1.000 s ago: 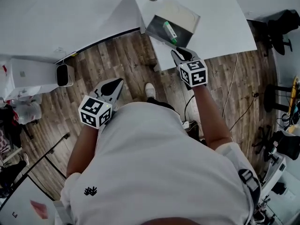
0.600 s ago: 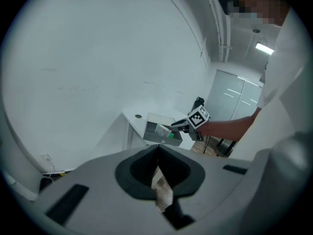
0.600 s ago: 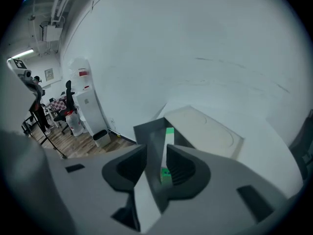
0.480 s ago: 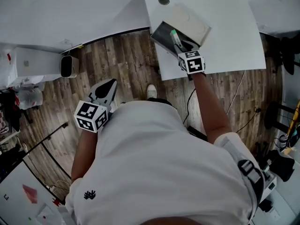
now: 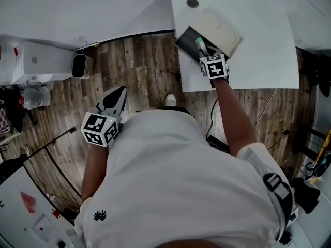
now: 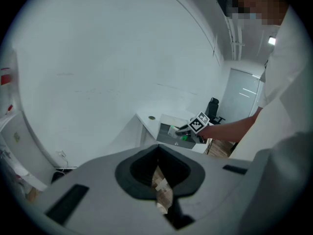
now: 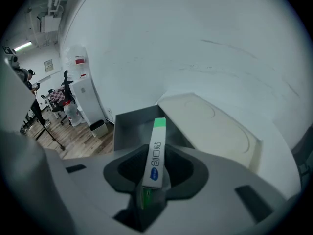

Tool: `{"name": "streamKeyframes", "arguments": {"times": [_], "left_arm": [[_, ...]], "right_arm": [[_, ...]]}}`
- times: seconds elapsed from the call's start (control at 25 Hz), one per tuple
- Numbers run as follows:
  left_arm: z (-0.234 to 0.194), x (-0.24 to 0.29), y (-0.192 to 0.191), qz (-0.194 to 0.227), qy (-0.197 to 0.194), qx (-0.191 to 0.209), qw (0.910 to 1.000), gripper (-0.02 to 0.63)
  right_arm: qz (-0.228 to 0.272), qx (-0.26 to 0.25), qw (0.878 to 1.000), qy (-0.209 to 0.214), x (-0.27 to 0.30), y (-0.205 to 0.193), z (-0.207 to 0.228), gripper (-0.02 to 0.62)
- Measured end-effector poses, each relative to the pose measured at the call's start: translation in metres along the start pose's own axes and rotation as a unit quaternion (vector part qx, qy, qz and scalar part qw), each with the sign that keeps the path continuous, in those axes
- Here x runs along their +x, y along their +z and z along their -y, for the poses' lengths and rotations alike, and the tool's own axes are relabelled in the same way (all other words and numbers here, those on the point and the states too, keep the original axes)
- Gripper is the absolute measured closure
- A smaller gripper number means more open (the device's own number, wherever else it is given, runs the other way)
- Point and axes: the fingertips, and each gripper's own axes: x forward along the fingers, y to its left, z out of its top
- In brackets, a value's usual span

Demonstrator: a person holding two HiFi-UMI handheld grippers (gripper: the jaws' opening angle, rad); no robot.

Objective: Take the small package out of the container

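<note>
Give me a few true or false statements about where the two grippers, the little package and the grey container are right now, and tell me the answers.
1. The small white package with a green end stands between the jaws of the right gripper. True; those jaws have just been closing and now grip it.
2. The left gripper reaches over the white table. False: it hangs over the wooden plank floor, away from the table.
3. The grey open-topped container stands on the floor. False: it stands on the white table.
4. The left gripper holds nothing. True; its jaws are together and empty.
</note>
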Motion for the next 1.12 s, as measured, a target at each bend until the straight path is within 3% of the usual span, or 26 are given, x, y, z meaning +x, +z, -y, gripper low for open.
{"name": "streamKeyframes", "arguments": {"times": [0.56, 1.12], "left_arm": [[-0.003, -0.01, -0.002, 0.011, -0.016, 0.004, 0.9998, 0.598], [-0.012, -0.046, -0.021, 0.032, -0.063, 0.005, 0.9975, 0.598]], "right_arm": [[0.029, -0.019, 0.999, -0.017, -0.029, 0.021, 0.0, 0.499], [0.059, -0.035, 0.997, -0.033, -0.095, 0.058, -0.054, 0.499]]}}
